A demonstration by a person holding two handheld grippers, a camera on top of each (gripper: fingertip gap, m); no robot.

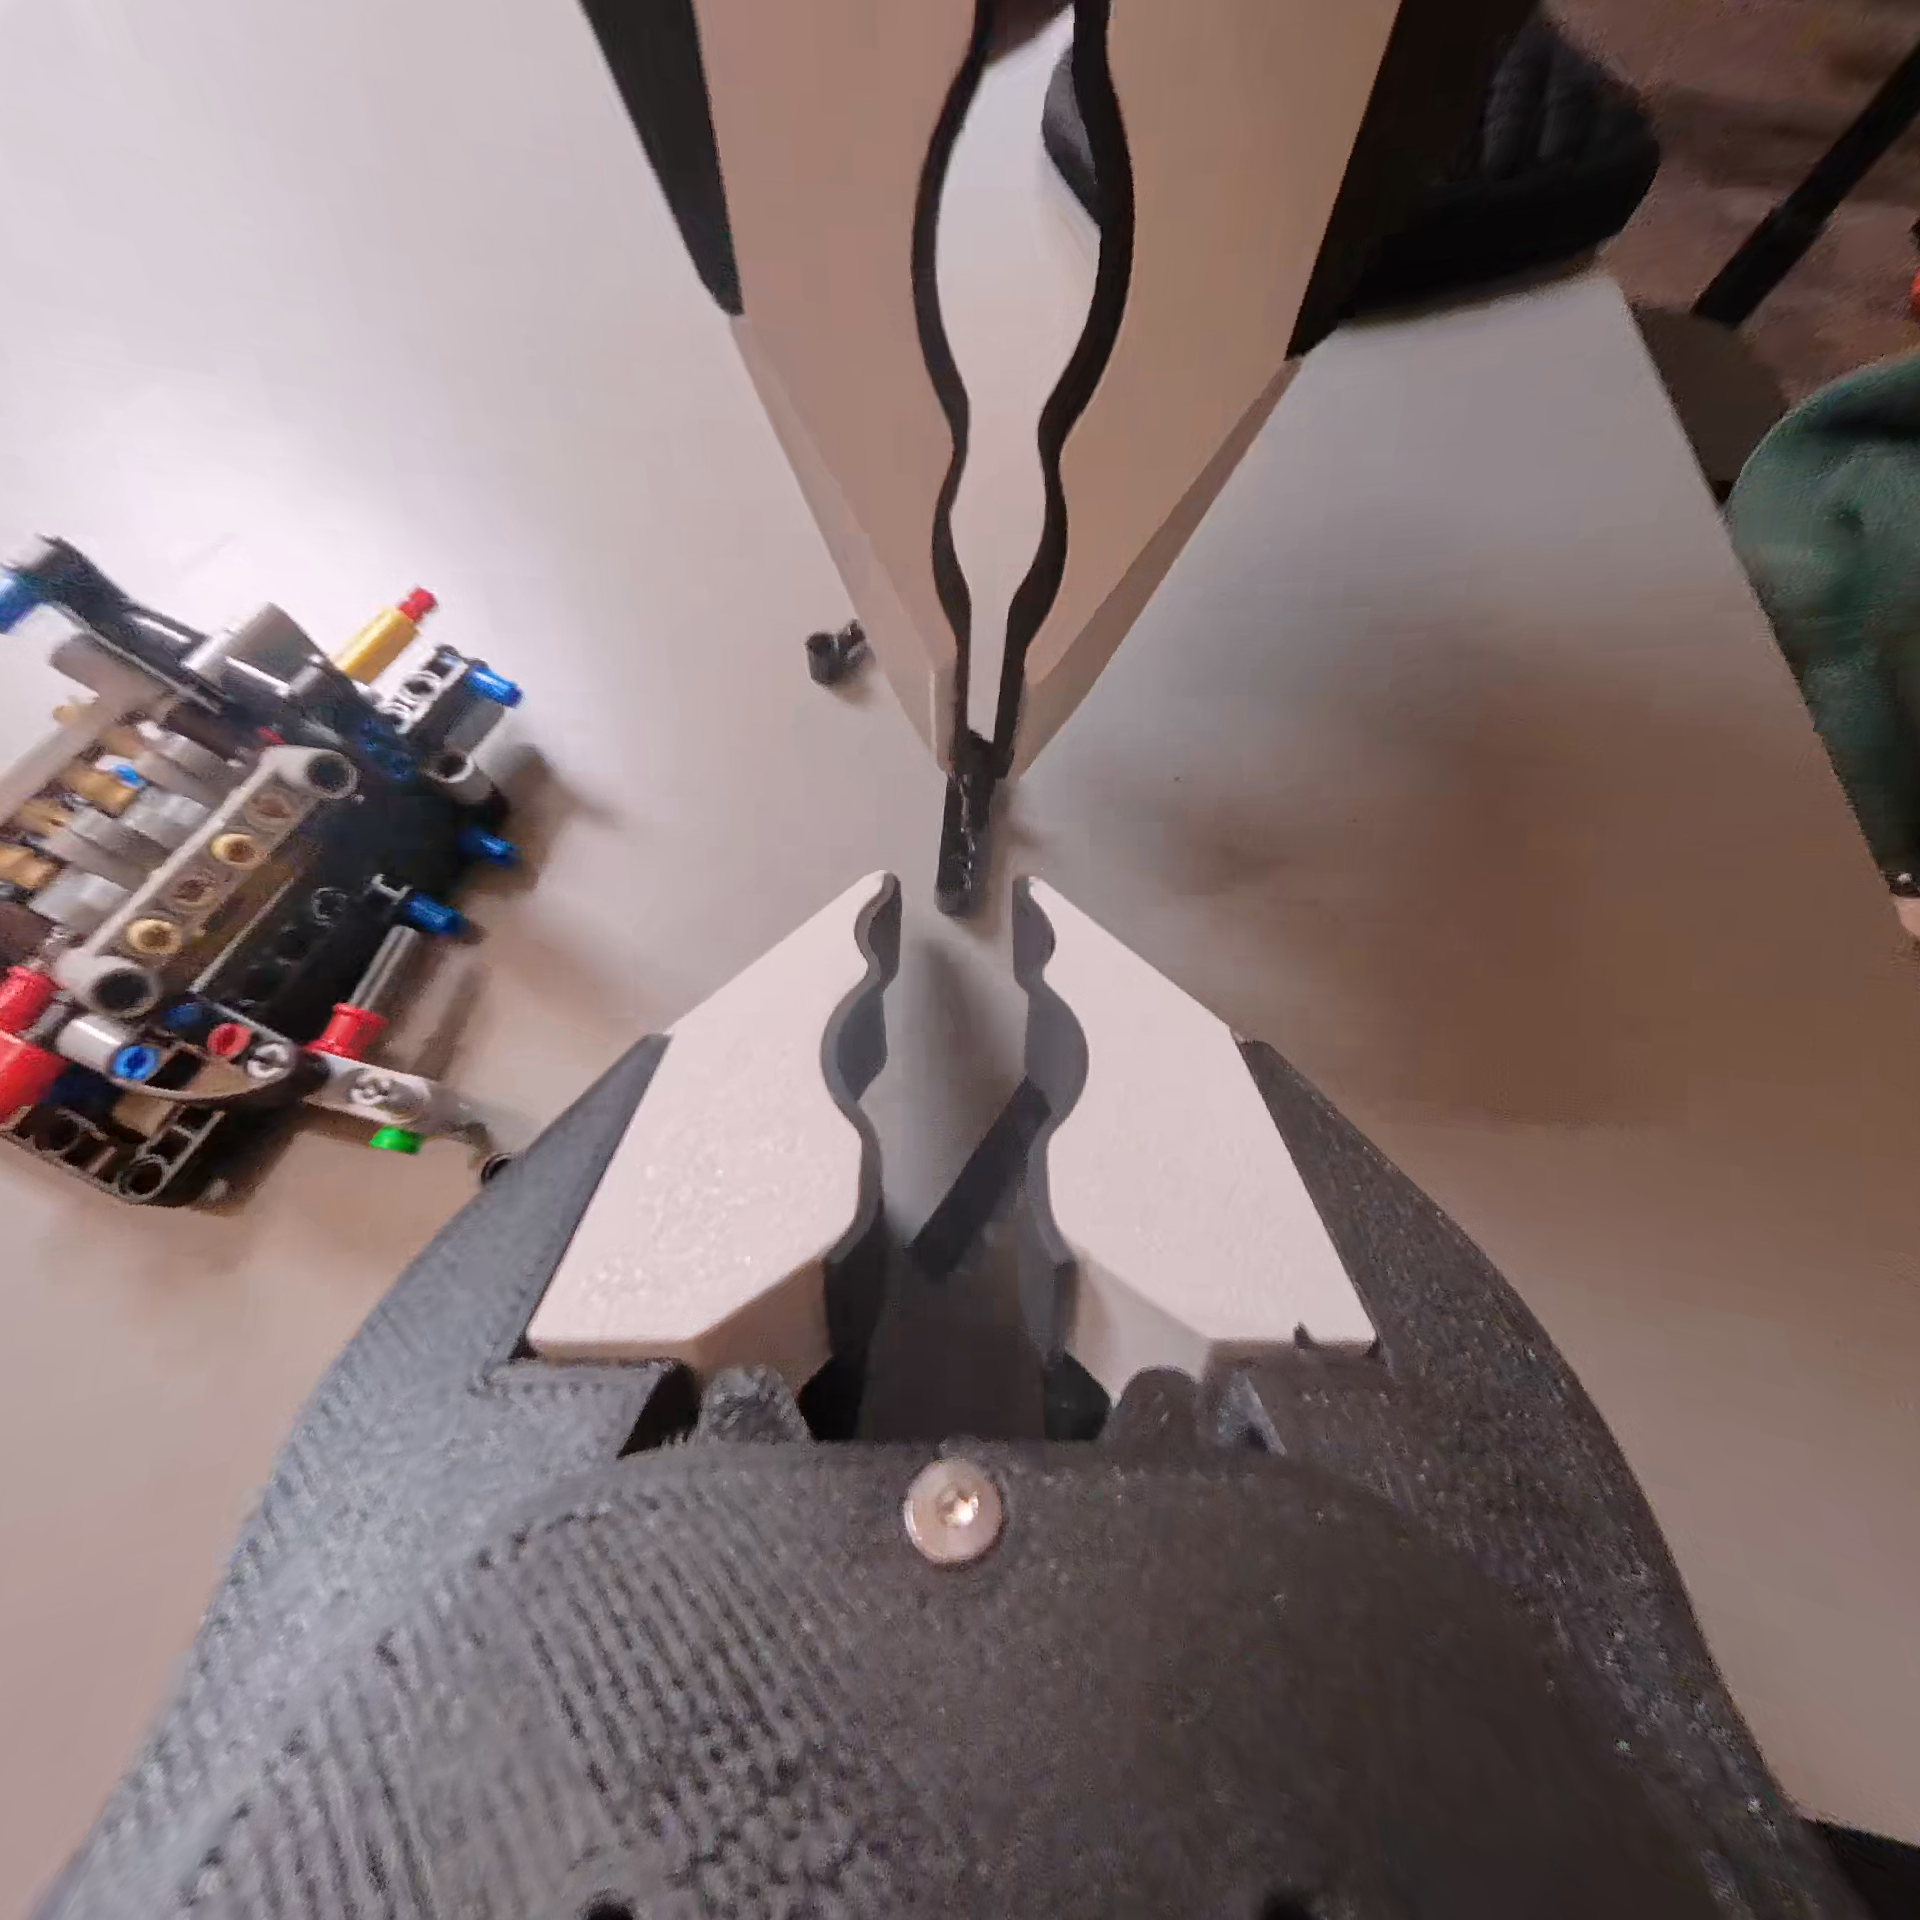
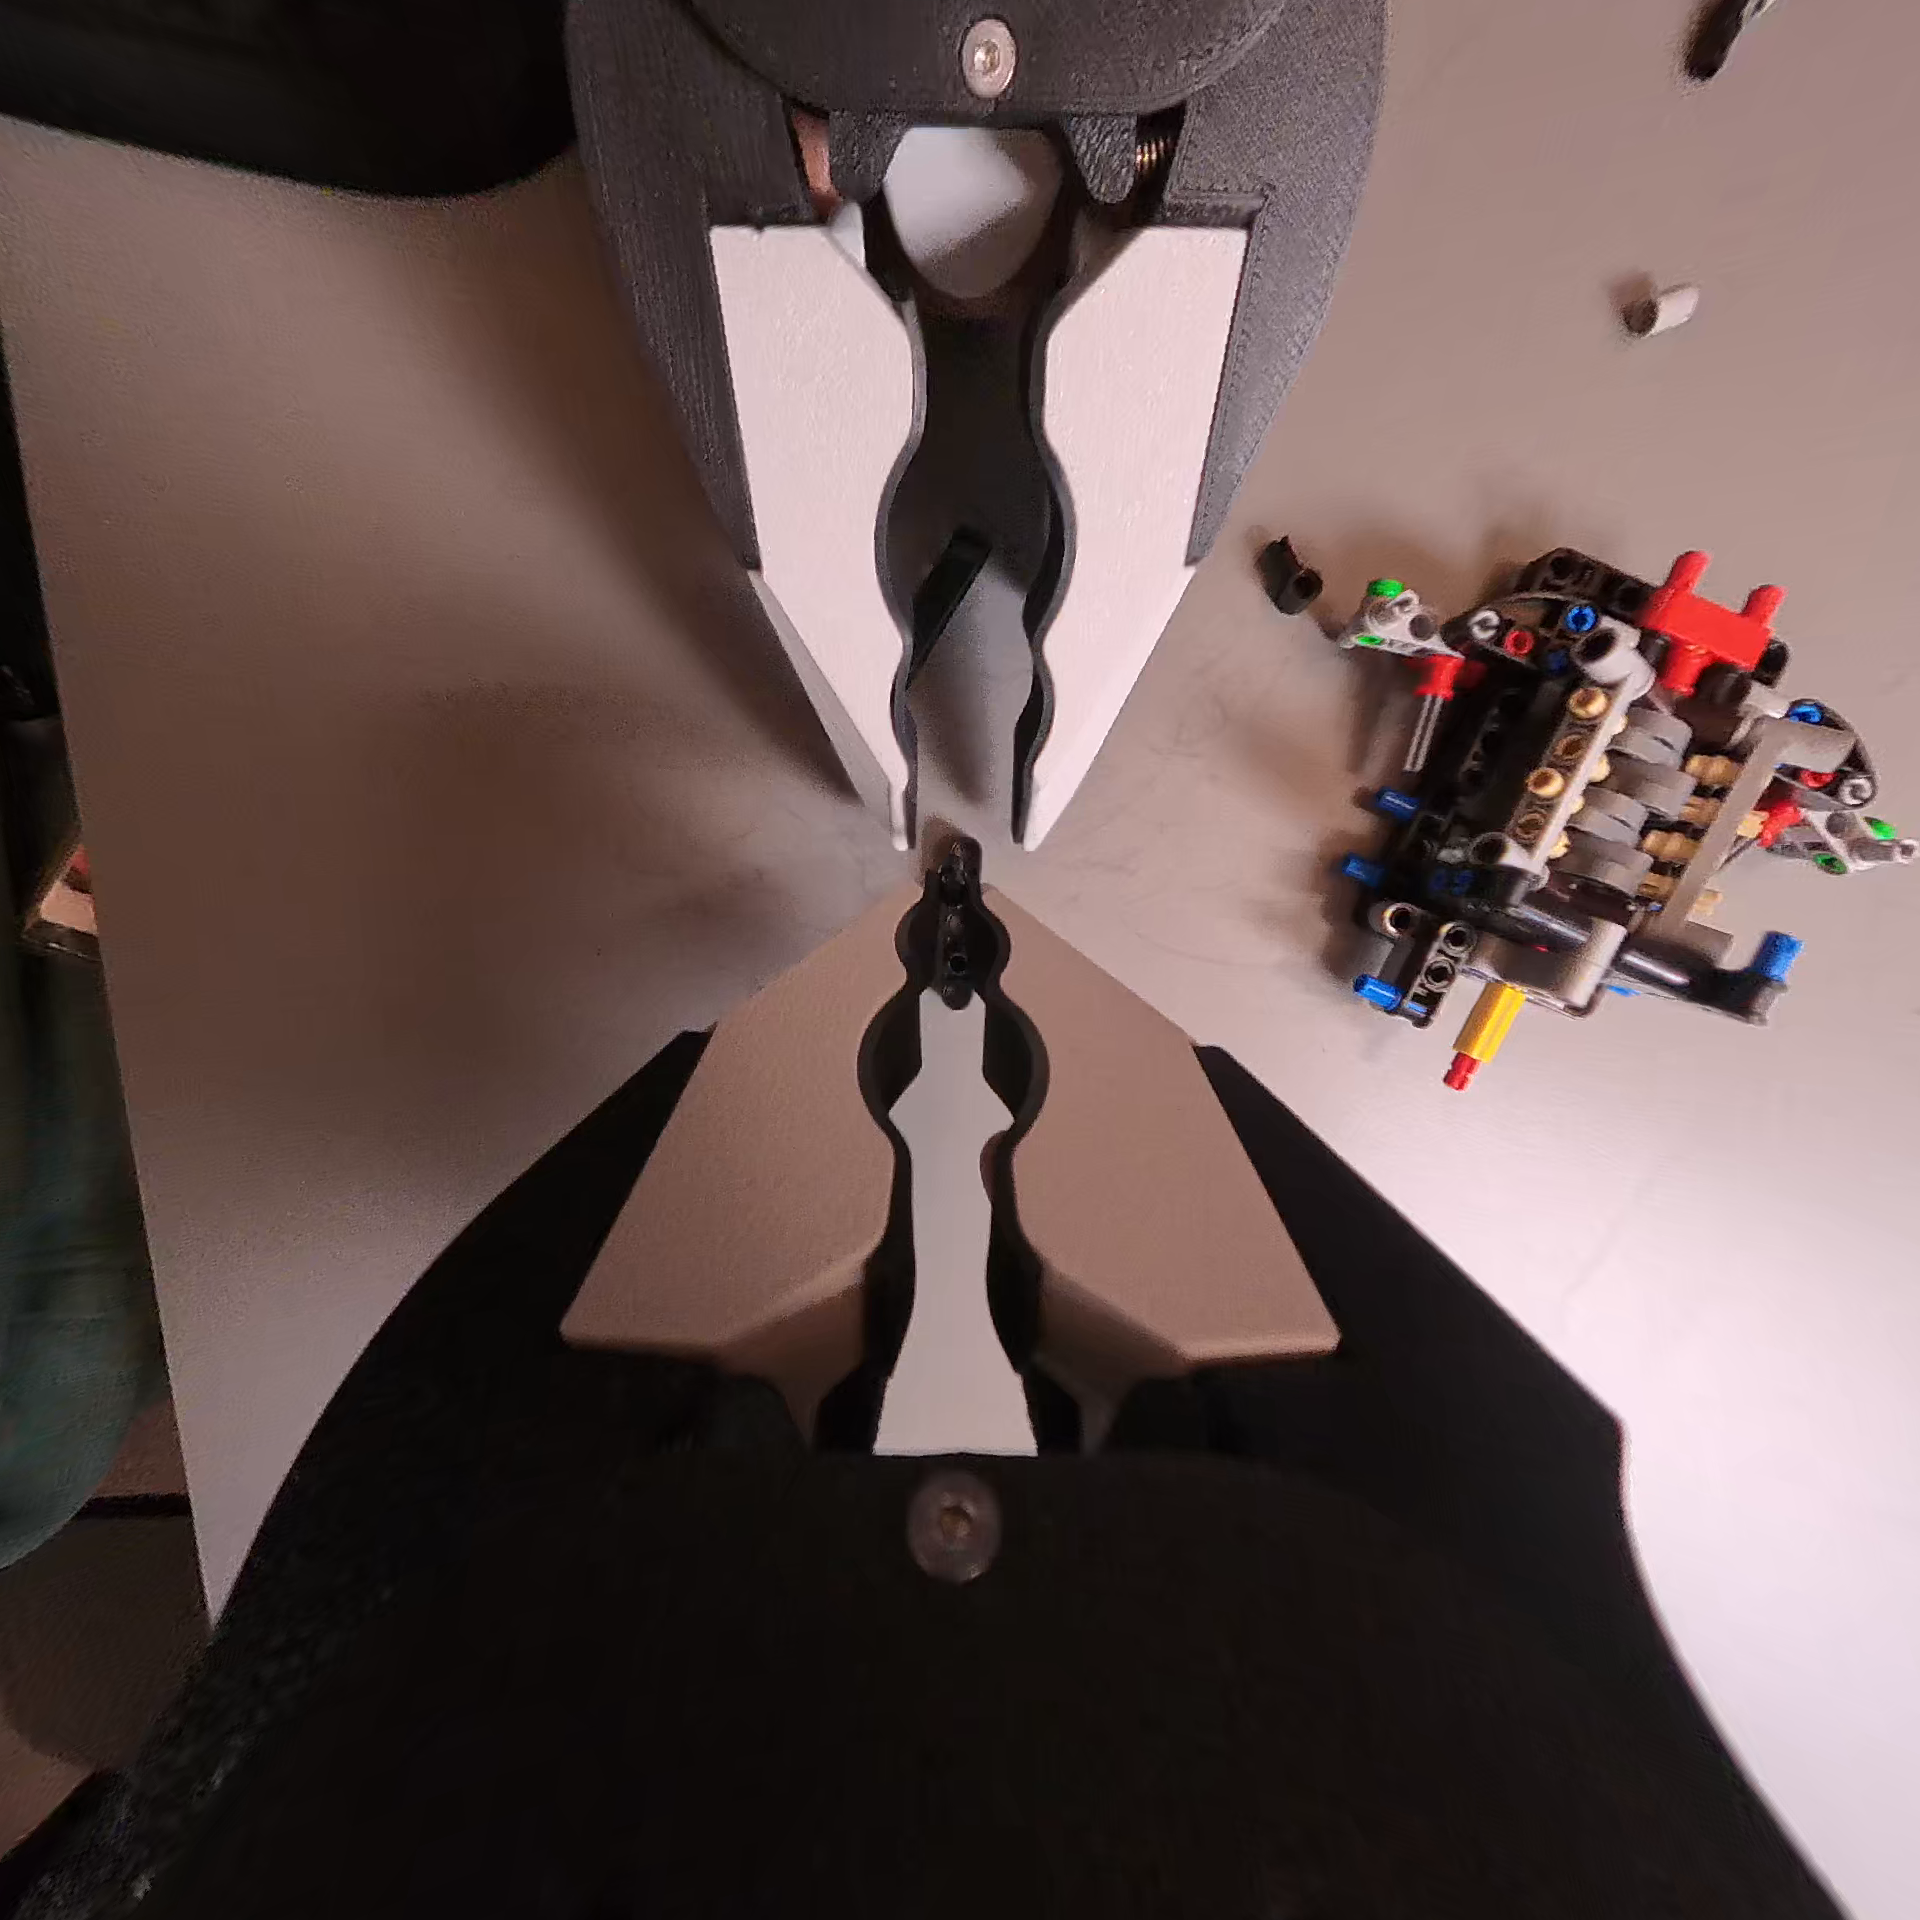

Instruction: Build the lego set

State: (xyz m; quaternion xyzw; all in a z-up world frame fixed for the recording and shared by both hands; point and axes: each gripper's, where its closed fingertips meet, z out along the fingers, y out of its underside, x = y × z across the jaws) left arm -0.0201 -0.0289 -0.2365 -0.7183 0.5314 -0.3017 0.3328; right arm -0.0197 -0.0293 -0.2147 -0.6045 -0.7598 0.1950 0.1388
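Motion blur is smearing the partly built lego model (image 1: 229, 904), its left side running off the left wrist view's edge. A black beam (image 2: 954, 940) is disappearing between the right gripper (image 2: 954, 914) fingers, its full length staying hidden.

Right claw (image 1: 979, 753) pinches black beam (image 1: 961, 847) before parted left claw (image 1: 958, 894).

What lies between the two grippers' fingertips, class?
A slim black lego beam, pinched by the right gripper, points into the open left gripper. Both wrist views show it above bare table.
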